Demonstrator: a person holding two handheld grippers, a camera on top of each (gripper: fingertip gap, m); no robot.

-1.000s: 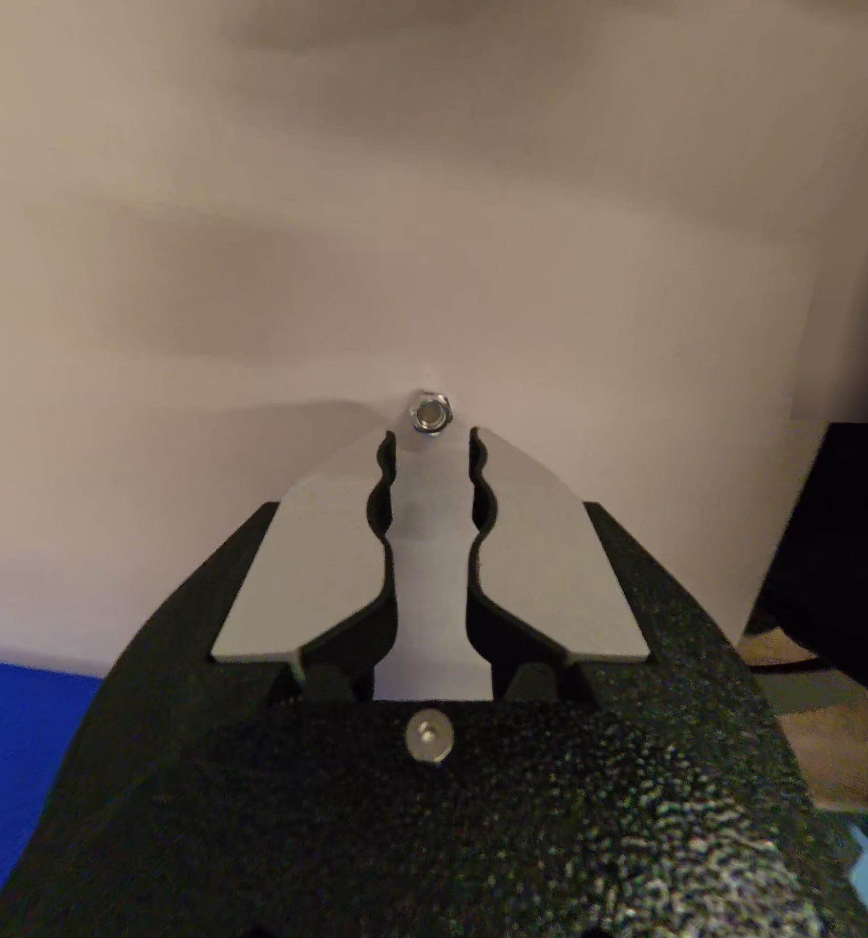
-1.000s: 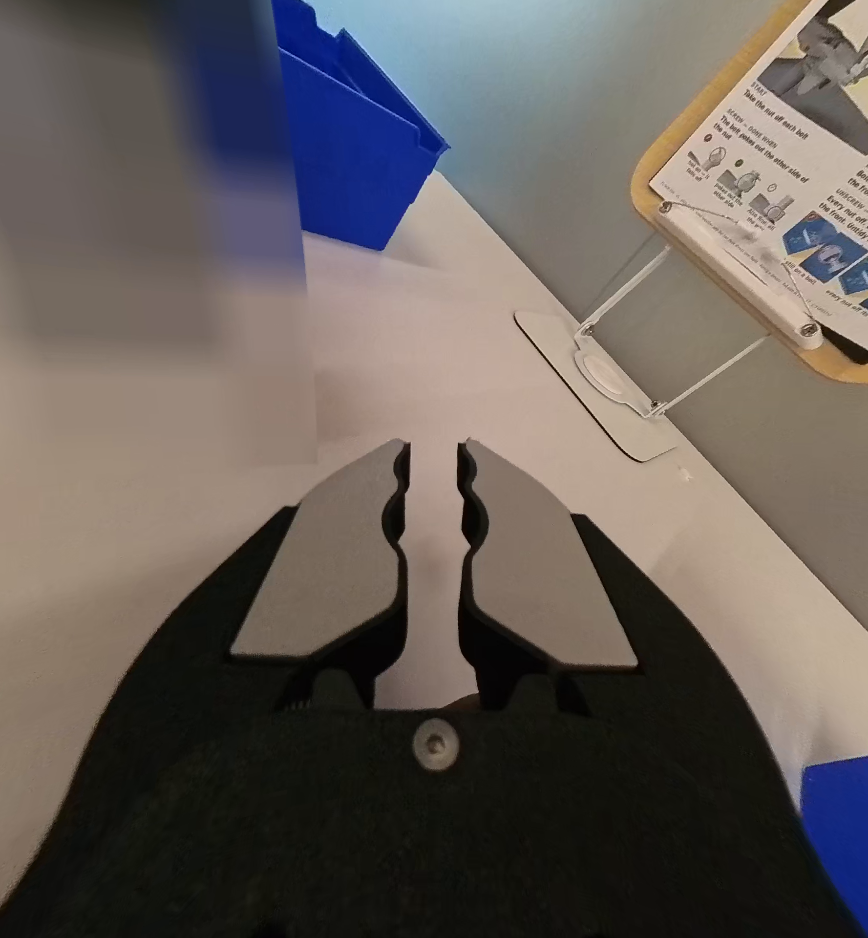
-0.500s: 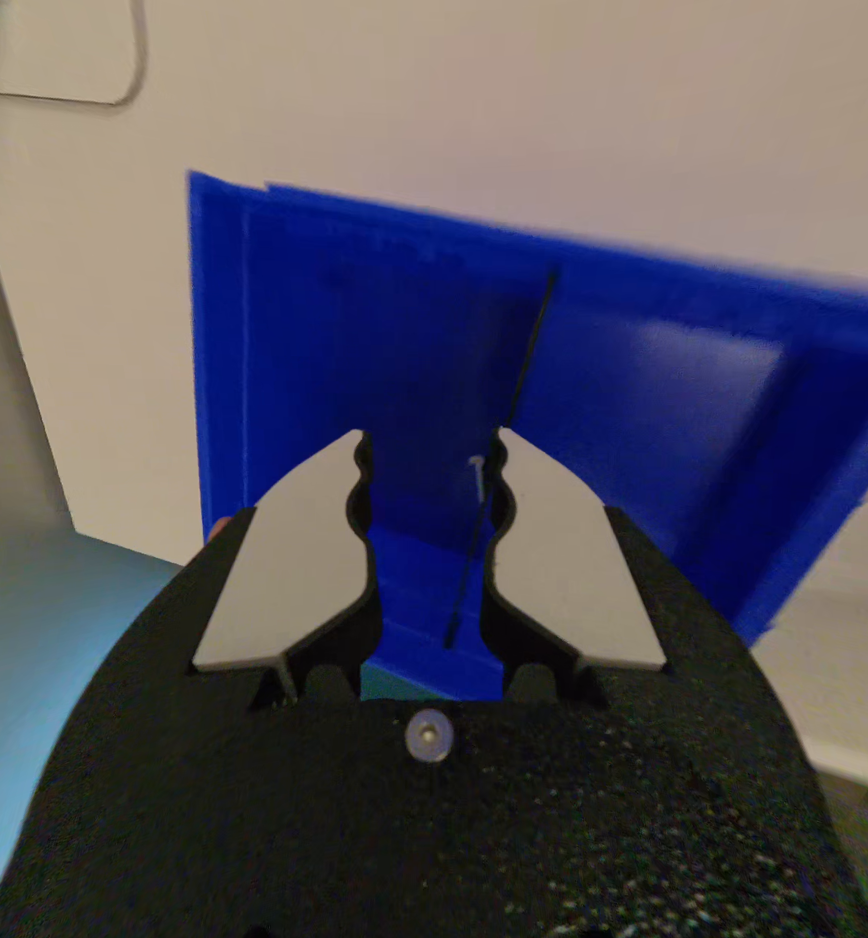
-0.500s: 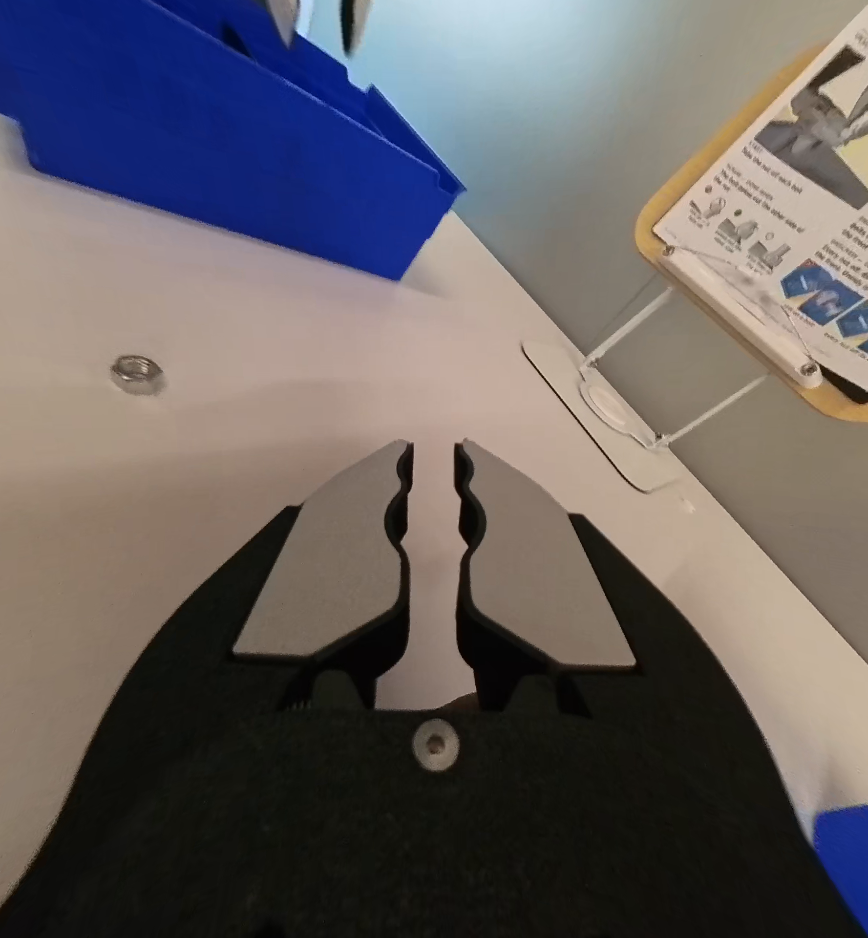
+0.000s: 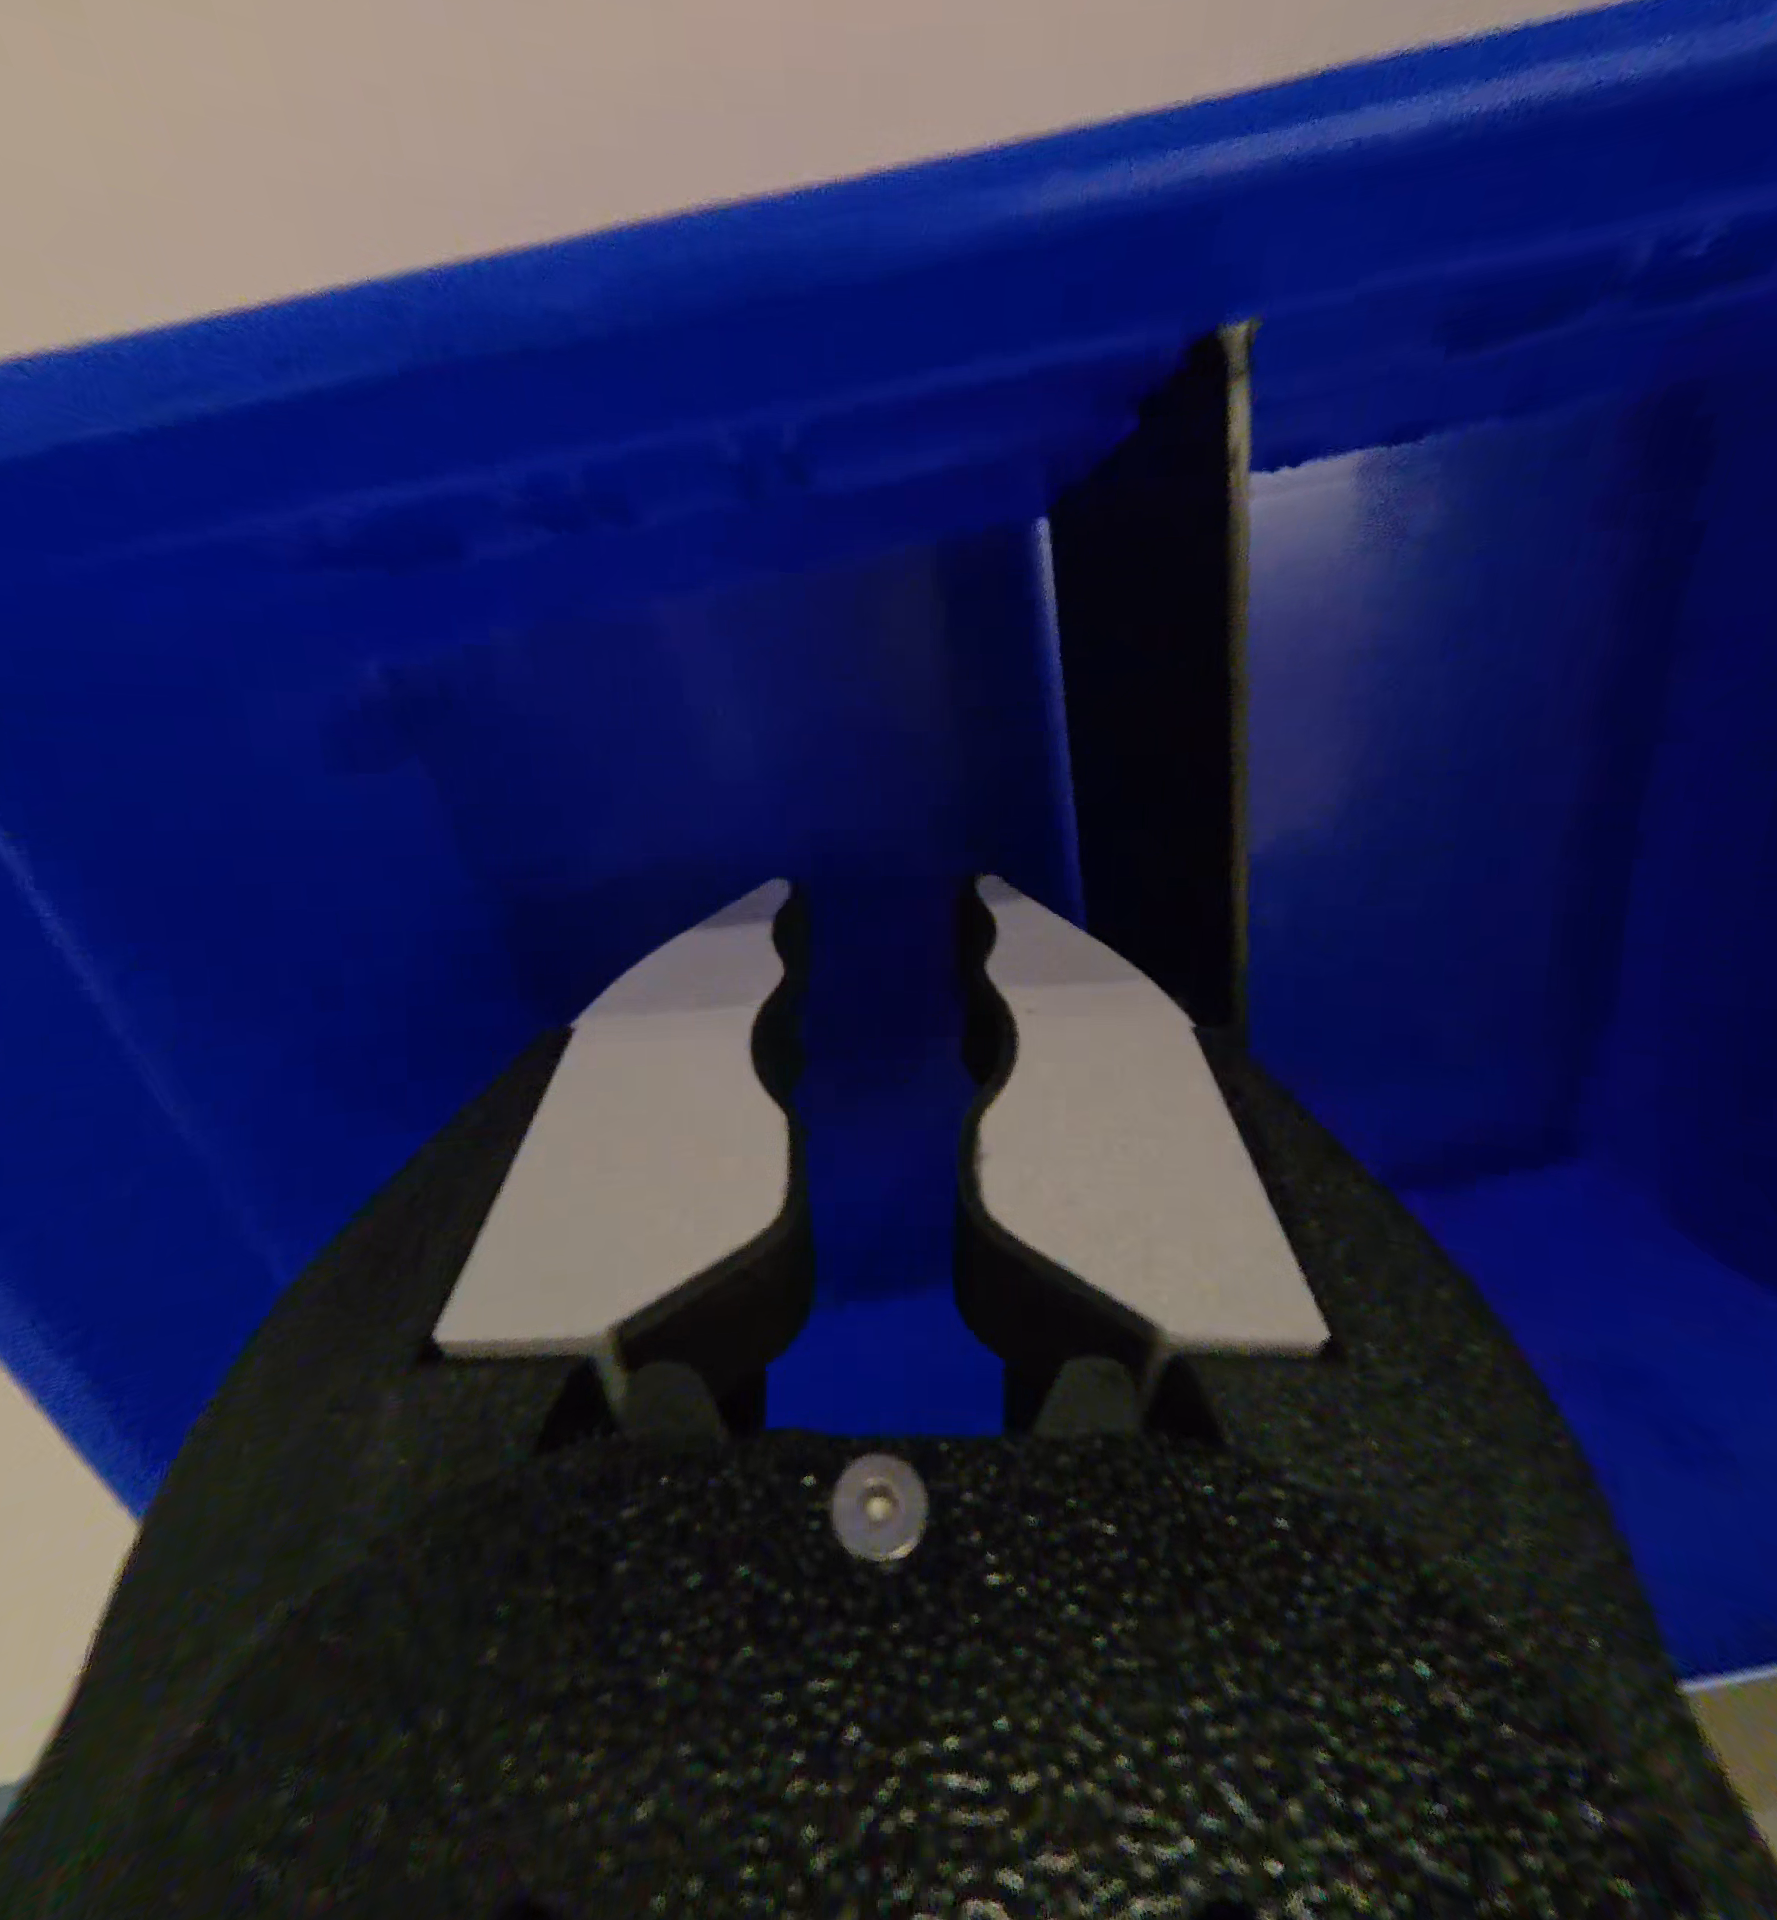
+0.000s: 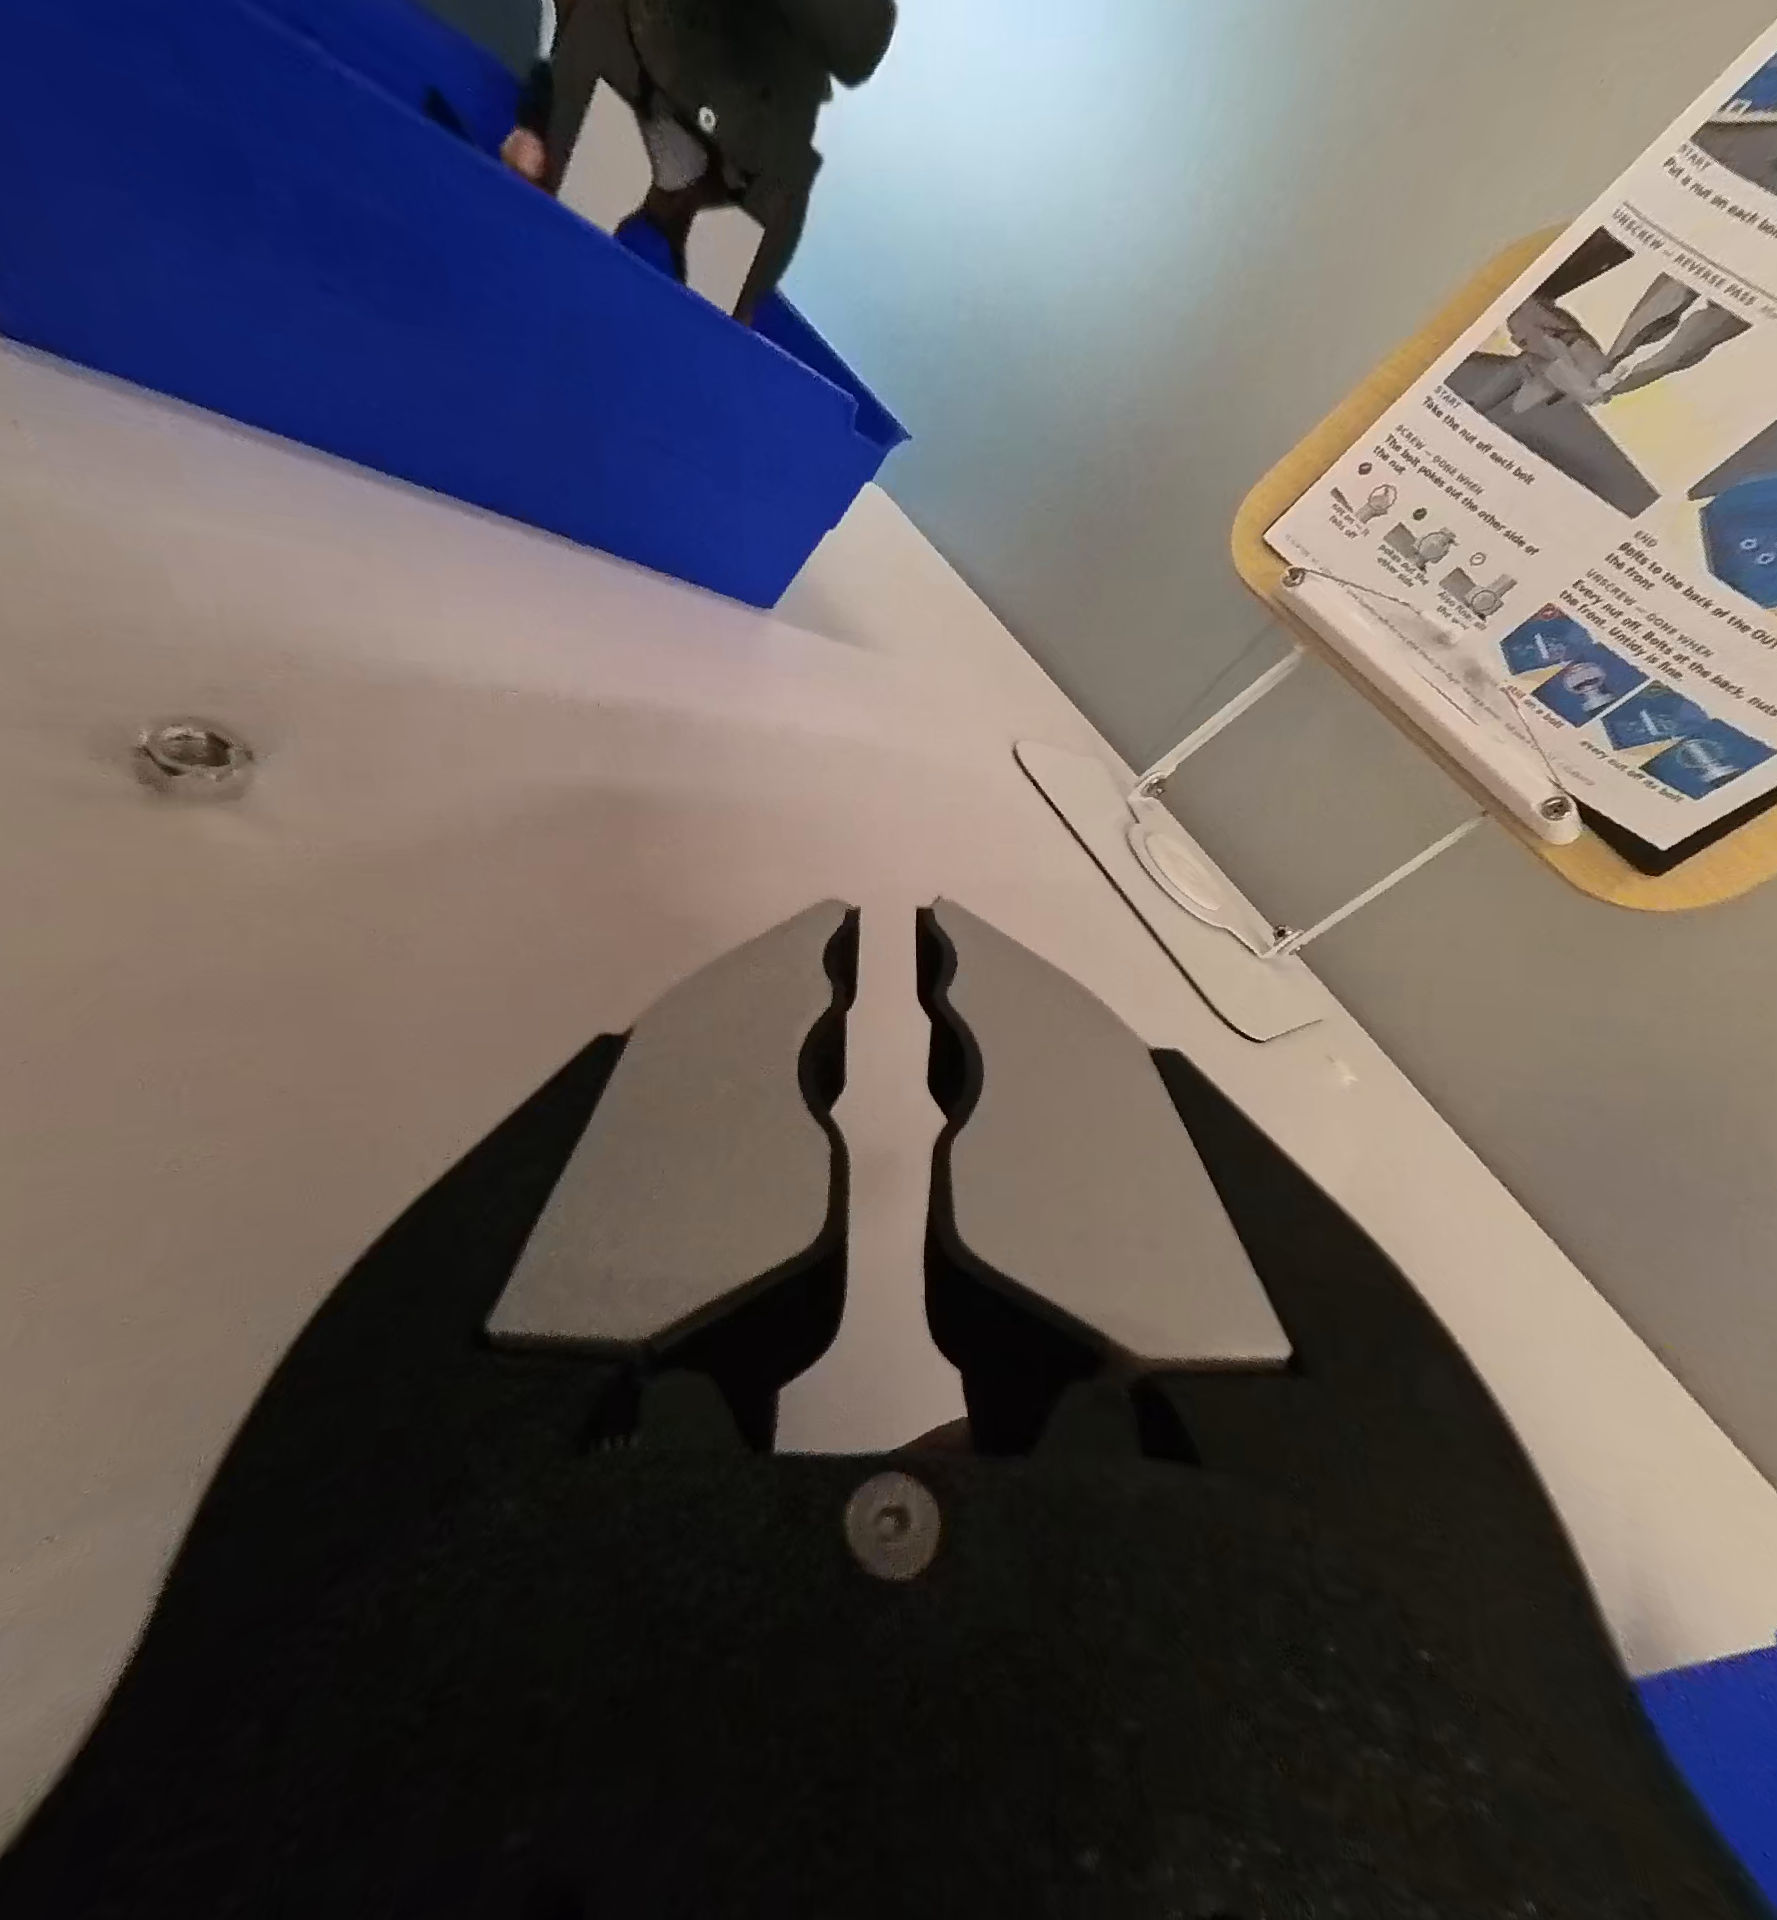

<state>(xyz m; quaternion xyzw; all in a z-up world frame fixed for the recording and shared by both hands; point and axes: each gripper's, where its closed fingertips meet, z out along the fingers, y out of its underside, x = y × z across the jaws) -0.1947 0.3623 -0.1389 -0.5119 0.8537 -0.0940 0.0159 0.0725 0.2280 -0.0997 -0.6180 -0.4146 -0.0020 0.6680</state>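
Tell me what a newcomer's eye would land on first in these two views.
The deep blue plastic bin fills the left wrist view, its black divider panel standing just right of the open, empty left claw. In the right wrist view, a small silver hex nut lies alone on the white table, left of the empty right claw. At upper right, a printed instruction sheet on a wooden board leans on a white stand.
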